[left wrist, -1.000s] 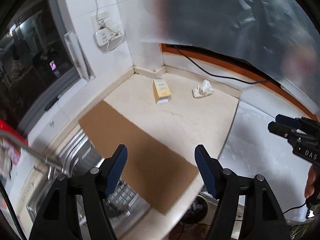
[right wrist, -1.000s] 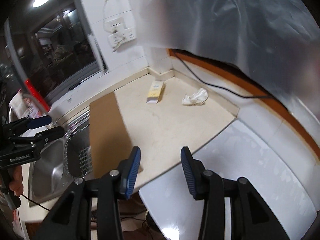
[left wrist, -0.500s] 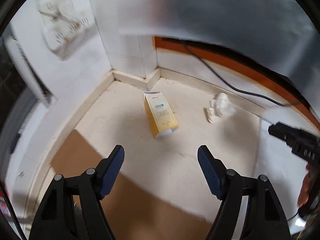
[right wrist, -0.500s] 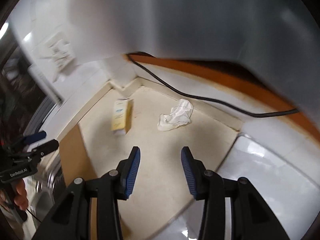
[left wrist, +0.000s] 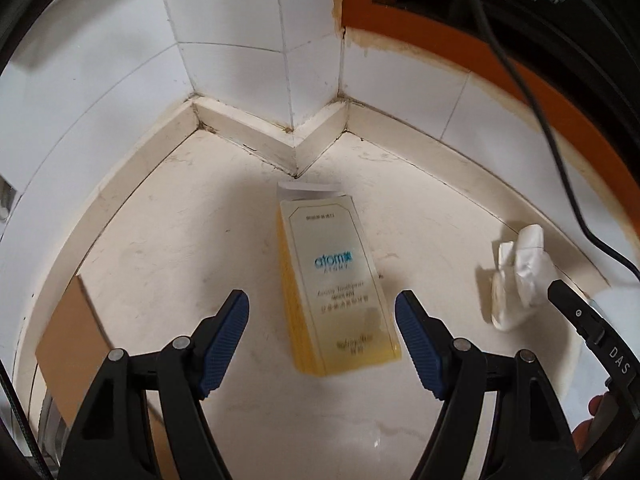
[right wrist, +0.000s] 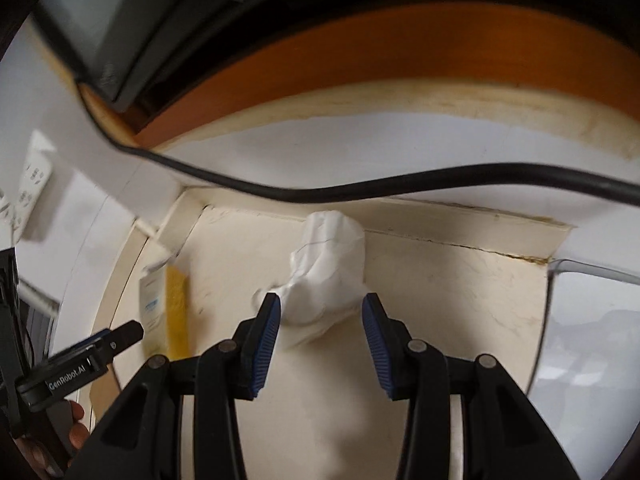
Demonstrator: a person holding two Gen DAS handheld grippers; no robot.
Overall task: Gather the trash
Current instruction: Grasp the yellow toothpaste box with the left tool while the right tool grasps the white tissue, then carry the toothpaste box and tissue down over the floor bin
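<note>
On the cream counter [left wrist: 168,240], the yellow box [left wrist: 336,280] lay near the corner, between my left gripper's [left wrist: 322,336] spread, untouching jaws. My right gripper [right wrist: 322,330] stood open astride the crumpled tissue [right wrist: 328,276].

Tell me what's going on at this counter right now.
A person holds a gripper in each hand over a kitchen counter. The left gripper hangs open around a yellow toothpaste box lying flat; the right gripper is open around a crumpled white tissue. Neither piece is gripped yet.
</note>
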